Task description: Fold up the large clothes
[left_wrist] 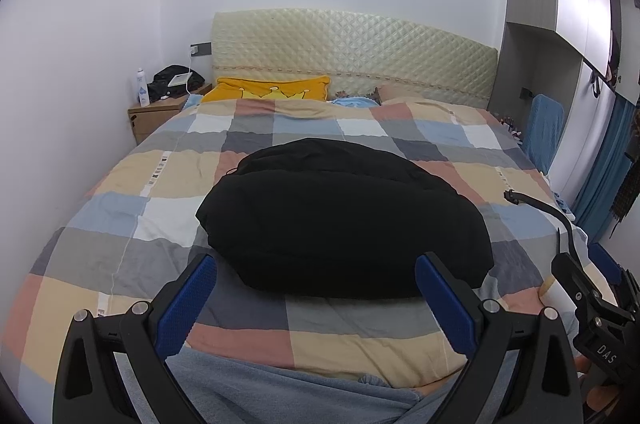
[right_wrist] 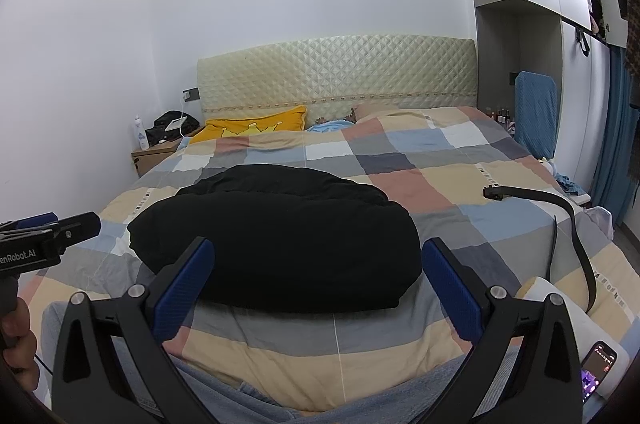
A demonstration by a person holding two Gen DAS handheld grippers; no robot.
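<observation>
A black garment (left_wrist: pixel 344 216) lies in a folded, rounded stack on the checked bedspread (left_wrist: pixel 132 183); it also shows in the right wrist view (right_wrist: pixel 280 240). My left gripper (left_wrist: pixel 316 288) is open and empty, held just short of the garment's near edge. My right gripper (right_wrist: pixel 318 272) is open and empty, also just short of the near edge. The right gripper's body shows at the right edge of the left wrist view (left_wrist: pixel 592 304). The left gripper's body shows at the left edge of the right wrist view (right_wrist: pixel 48 236).
A black belt (right_wrist: pixel 560 220) lies on the bed's right side. A phone (right_wrist: pixel 598 368) rests on a white pillow at the near right. Grey-blue cloth (left_wrist: pixel 280 396) lies at the bed's near edge. A yellow pillow (left_wrist: pixel 268 89), headboard and nightstand (left_wrist: pixel 156 113) are at the far end.
</observation>
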